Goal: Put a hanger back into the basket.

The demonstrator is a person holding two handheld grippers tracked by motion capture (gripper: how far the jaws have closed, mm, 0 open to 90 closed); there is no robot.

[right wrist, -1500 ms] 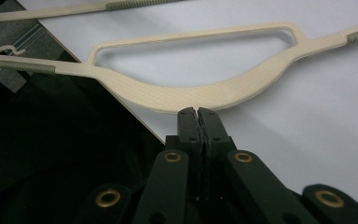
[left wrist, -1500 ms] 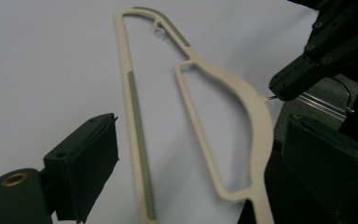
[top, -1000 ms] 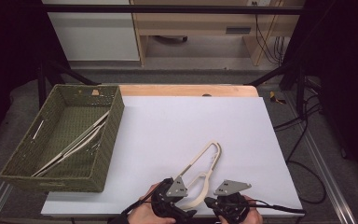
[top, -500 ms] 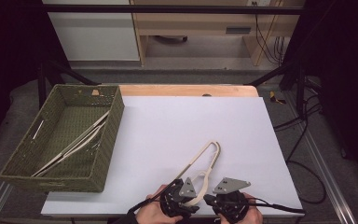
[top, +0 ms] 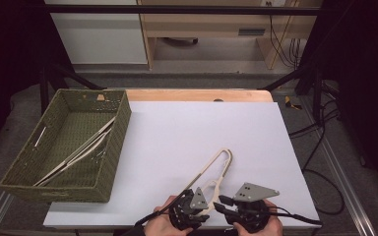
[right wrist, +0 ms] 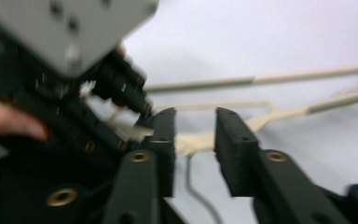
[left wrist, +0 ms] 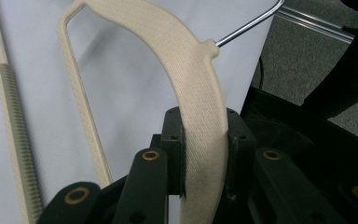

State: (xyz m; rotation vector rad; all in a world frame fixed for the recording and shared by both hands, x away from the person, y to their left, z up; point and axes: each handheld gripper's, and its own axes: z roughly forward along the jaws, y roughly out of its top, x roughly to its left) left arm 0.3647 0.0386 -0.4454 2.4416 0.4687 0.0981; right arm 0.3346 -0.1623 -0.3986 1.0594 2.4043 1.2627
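A cream plastic hanger (top: 208,167) with a metal hook (left wrist: 247,28) lies on the white table near its front edge. My left gripper (top: 204,192) has just been closing and is now shut on the hanger's curved shoulder (left wrist: 186,65), close to the hook's neck. My right gripper (top: 220,201) sits right beside it. Its jaws have just been opening and now stand apart (right wrist: 195,126). The hanger's neck and wire hook (right wrist: 192,184) show in the gap, and the pads do not press on them. The left gripper (right wrist: 135,100) with its grey plate shows close at the left of the right gripper view.
A green woven basket (top: 115,142) stands at the table's left and holds several more cream hangers (top: 81,150). White table top (top: 187,128) stretches beyond the hanger. Black cables (top: 320,152) hang off the table's right side.
The left gripper has shifted a little right onto the hanger and closed on it. The right gripper's jaws have parted and let go of the hanger. The hanger's far end swung slightly right.
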